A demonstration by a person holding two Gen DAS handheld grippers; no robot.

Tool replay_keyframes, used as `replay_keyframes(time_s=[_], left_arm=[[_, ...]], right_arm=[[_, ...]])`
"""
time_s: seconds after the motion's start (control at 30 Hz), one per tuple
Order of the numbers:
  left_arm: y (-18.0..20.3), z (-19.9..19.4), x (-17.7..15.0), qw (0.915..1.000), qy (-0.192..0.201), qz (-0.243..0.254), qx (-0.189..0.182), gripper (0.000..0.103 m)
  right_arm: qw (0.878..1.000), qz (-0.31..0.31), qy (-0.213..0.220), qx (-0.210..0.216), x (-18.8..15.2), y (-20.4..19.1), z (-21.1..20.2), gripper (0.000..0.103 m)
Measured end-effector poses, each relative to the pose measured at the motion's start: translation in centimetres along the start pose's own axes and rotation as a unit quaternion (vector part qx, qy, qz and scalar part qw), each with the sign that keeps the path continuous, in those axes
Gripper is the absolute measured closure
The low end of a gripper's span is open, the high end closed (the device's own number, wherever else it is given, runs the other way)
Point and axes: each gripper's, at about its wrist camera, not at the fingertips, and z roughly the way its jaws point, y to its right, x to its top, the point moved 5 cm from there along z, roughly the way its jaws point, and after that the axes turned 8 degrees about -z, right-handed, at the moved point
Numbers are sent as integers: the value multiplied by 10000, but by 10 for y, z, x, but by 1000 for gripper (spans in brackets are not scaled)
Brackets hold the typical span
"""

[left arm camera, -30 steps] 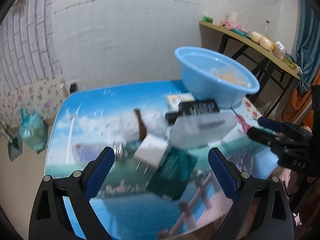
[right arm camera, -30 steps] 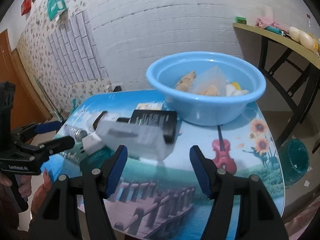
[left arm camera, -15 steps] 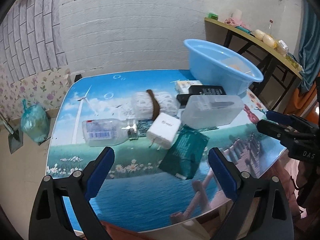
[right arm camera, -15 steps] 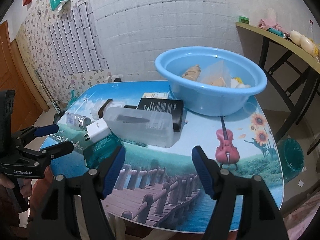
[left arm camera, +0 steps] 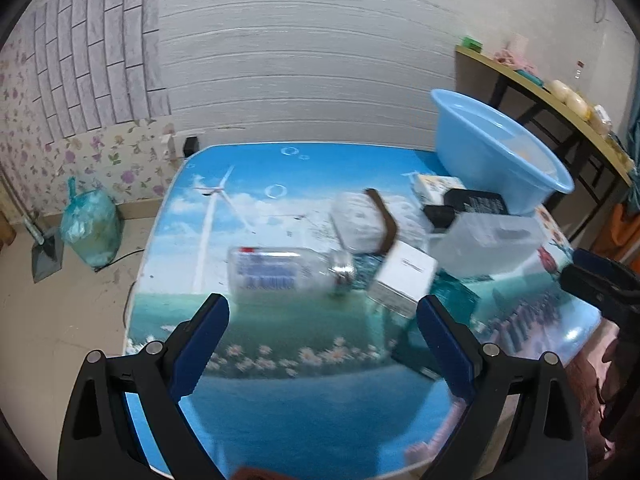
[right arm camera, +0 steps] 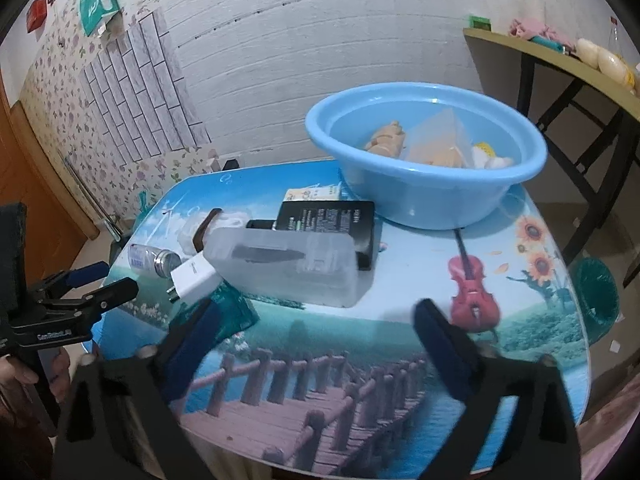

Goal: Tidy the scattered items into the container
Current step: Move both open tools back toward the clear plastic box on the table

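Right gripper (right arm camera: 316,330) jaws have just been opening, now spread wide, nothing between them; it hangs over the near table edge at the frame's bottom. Left gripper (left arm camera: 322,326) jaws also spread and empty, aimed at the clutter.

Scattered items sit mid-table, left of the blue basin (right arm camera: 424,196) in the upper right of the right-wrist view:
- translucent plastic box (right arm camera: 284,266): likely light, stiff, smooth sides; probably best pinched across its short width.
- white charger (right arm camera: 196,274): small, rigid, leaning on the box; grip the flat faces.
- clear bottle (left arm camera: 280,274): lies on its side, could roll; round and slick, take it across the body.
- black box (right arm camera: 328,220) partly under the plastic box, teal packet (right arm camera: 236,312) flat on the table, hard to get under.
- white bundle with brown band (left arm camera: 370,222): looks soft, squashes.

Basin already holds a few things.

Table (right arm camera: 360,360): glossy printed top, probably slippery. White brick wall behind, side shelf (right arm camera: 560,64) upper right, green bag (left arm camera: 90,228) on the floor at left.
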Motion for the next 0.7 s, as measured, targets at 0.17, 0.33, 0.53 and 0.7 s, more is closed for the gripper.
replay_keyframes(time_s=[0.17,0.33,0.53,0.7], left_arm=[[-8,13,10,9999,-78,-63,-14,2],[-9,27,15,9998,-161,109,-21,2],[-13,43,16,9995,-309,16,-114,2],[-15,54,15,9991,-393,-83,-163,2]], right_arm=[[10000,31,34,80,10,-15,12,0],[10000,-35,-59,-46,19,-28,26,0],[9996,60,-195,-217,21,-19,39,0],[9993,-9,-201,-312,23,-15,41,0]])
